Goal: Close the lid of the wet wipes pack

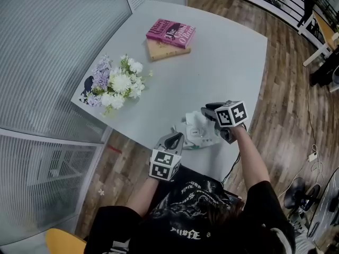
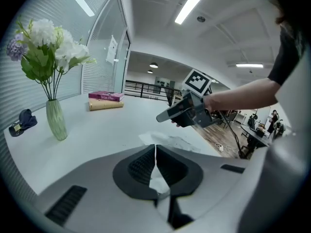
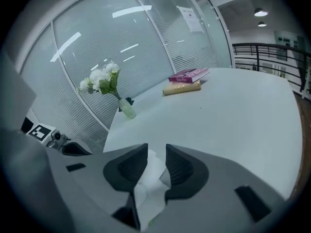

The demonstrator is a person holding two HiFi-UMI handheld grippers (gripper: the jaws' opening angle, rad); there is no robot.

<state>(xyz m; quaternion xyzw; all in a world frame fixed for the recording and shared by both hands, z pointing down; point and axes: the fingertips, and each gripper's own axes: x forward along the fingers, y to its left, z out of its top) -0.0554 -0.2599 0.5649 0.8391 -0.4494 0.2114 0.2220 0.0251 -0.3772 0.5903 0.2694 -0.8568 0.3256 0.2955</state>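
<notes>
The wet wipes pack (image 1: 195, 135), white and crumpled, lies near the front edge of the grey table (image 1: 212, 62). My left gripper (image 1: 177, 137) meets its left end. In the left gripper view its jaws (image 2: 155, 152) stand together with a white bit of the pack's edge (image 2: 158, 181) pinched between them. My right gripper (image 1: 208, 113) hovers over the pack's right end, where a white wipe (image 1: 198, 119) sticks up. In the right gripper view the right gripper (image 3: 156, 152) is open, and the wipe (image 3: 151, 181) sits loose in the gap. The lid is hidden.
Two stacked books (image 1: 170, 36) lie at the table's far side. A vase of white and purple flowers (image 1: 116, 83) and a small black object (image 1: 87, 83) stand at the left edge by a glass wall. Wooden floor and cables lie to the right.
</notes>
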